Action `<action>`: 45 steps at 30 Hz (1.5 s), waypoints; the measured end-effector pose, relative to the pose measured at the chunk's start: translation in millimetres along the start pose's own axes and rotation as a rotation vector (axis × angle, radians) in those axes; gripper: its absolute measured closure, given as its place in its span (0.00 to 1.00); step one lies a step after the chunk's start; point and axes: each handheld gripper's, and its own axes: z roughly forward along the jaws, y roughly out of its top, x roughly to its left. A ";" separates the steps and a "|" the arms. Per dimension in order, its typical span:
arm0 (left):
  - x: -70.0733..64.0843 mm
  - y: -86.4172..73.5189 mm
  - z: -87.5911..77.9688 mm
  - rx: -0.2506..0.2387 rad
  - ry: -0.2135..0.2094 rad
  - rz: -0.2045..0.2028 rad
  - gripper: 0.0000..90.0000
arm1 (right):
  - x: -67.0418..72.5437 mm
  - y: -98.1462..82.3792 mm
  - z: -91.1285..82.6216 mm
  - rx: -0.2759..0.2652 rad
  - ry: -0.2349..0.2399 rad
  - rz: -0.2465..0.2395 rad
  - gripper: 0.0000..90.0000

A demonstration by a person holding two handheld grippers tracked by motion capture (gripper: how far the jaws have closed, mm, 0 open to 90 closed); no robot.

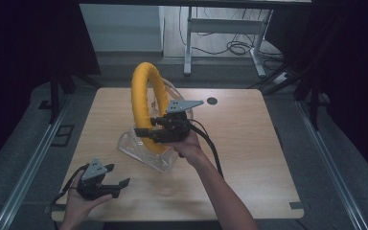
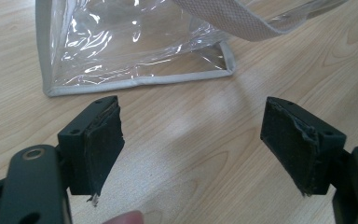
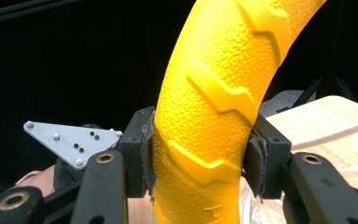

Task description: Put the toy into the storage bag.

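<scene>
Yellow ring (image 1: 143, 103), thick and textured with raised chevron ridges, stands upright over the middle of the wooden worktop (image 1: 249, 143); its lower part sits inside a clear plastic bag (image 1: 146, 151) that rests on the wood. The right hand-held gripper (image 1: 146, 130) clamps the ring low on its side, and in the right gripper view both black jaws press against the yellow ring's (image 3: 209, 116) flanks, one on each side. The person's right hand (image 1: 187, 143) grips the tool from behind, with the grey three-cornered plate (image 1: 184, 105) on top of it.

The left hand-held gripper (image 1: 117, 184) lies near the front left corner of the worktop, well apart from the ring, held in the left hand (image 1: 79, 201). Its jaws stand wide apart with nothing between them. In the left gripper view they point across bare wood toward the bag (image 2: 135, 46), whose grey-edged bottom seam lies flat just beyond the jaw tips, not touching them. A pale woven strap (image 2: 233, 21) crosses above the bag's corner.
</scene>
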 end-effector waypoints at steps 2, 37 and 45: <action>-0.1 0.0 0.1 0.000 0.000 0.001 0.23 | -1.2 -2.0 0.5 0.002 0.002 0.004 0.56; -1.6 0.2 2.0 0.007 -0.004 0.004 0.23 | -12.5 -31.1 8.3 0.092 -0.081 -0.038 0.45; -1.5 0.4 1.7 0.009 -0.004 0.007 0.23 | -2.2 -27.8 -1.3 0.072 -0.122 -0.067 0.31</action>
